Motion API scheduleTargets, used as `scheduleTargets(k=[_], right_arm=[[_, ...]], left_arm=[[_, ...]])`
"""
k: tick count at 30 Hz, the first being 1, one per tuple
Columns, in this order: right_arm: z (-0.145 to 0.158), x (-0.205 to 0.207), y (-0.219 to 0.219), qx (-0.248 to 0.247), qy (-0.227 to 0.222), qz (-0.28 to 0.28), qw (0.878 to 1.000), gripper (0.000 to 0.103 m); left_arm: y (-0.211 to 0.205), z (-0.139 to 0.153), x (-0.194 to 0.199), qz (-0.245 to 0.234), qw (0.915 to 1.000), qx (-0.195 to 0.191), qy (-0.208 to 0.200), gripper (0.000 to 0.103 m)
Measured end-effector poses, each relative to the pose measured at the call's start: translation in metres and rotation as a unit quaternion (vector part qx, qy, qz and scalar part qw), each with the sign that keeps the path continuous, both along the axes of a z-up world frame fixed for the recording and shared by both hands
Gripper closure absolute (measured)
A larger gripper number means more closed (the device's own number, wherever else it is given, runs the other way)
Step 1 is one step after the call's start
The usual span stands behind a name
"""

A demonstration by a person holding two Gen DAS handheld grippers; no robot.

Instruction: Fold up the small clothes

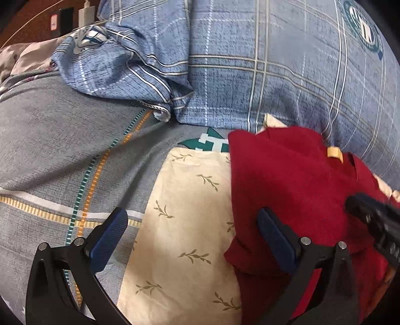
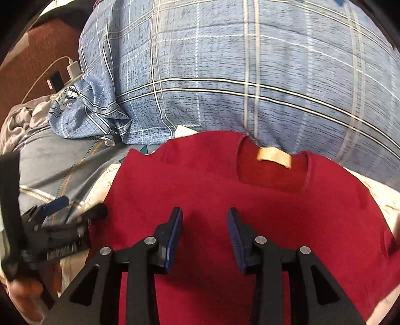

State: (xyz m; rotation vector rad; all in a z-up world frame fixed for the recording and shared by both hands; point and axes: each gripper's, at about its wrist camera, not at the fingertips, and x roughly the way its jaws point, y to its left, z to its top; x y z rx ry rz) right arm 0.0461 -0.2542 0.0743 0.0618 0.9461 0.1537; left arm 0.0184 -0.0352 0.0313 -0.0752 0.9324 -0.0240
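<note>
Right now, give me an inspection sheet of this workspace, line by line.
Surface: grey bedsheet with a cream leaf-print cloth on it.
Job's things: red garment on the cream cloth, tan neck label showing.
Clutter: blue plaid duvet bunched behind.
Grippers: left gripper open at the garment's edge; right gripper open above it.
Cables: white charger with cord.
Surroundings: brown wall.

A blue plaid quilt [image 1: 275, 75] lies bunched on a grey striped bedsheet [image 1: 50, 150]; a white charger [image 1: 86, 13], perhaps plugged in, sits behind.
</note>
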Motion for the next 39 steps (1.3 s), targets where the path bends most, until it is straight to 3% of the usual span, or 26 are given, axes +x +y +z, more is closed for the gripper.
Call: scheduleTargets(k=[6,10,18,21,27,30,34,37,39], right_arm=[[-0.019,-0.012,0.006,-0.009,0.026,0.007,1.0,0.059],[-0.026,-0.016,0.016,-0.037,0.0,0.001,0.999,0.055],[-0.013,-0.032,0.0,-0.002,0.009,-0.025,1.0,0.053],[-0.006,-0.045,-0.01,-0.009,0.0,-0.043,0.999,0.048],[-0.013,-0.063,-0.032,0.001,0.008,-0.084,0.996,0.045],[-0.018,-0.066,-0.023,-0.016,0.006,-0.085,0.996,0.035],[-0.029,-0.068,-0.008,-0.034,0.015,-0.058,0.998,0.0],[-0.035,-0.07,0.005,-0.07,0.021,-0.043,0.996,0.0],[-0.031,-0.075,0.001,-0.046,0.022,-0.057,0.997,0.002]], left_arm=[[-0.002,-0.002,0.0,0.0,1.0,0.002,0.004,0.0],[-0.005,-0.005,-0.001,-0.006,1.0,0.006,0.0,0.0],[-0.004,0.001,-0.012,-0.017,0.9995,-0.019,-0.017,0.0],[-0.007,0.005,-0.015,-0.023,0.9993,-0.021,-0.023,0.0],[-0.015,0.007,-0.019,-0.038,0.9985,-0.029,-0.027,0.0],[-0.02,0.009,-0.022,-0.053,0.9974,-0.038,-0.031,0.0],[-0.027,0.01,-0.025,-0.078,0.9952,-0.051,-0.029,0.0],[-0.033,0.01,-0.028,-0.095,0.9936,-0.053,-0.029,0.0],[-0.035,0.01,-0.028,-0.098,0.9938,-0.045,-0.029,0.0]])
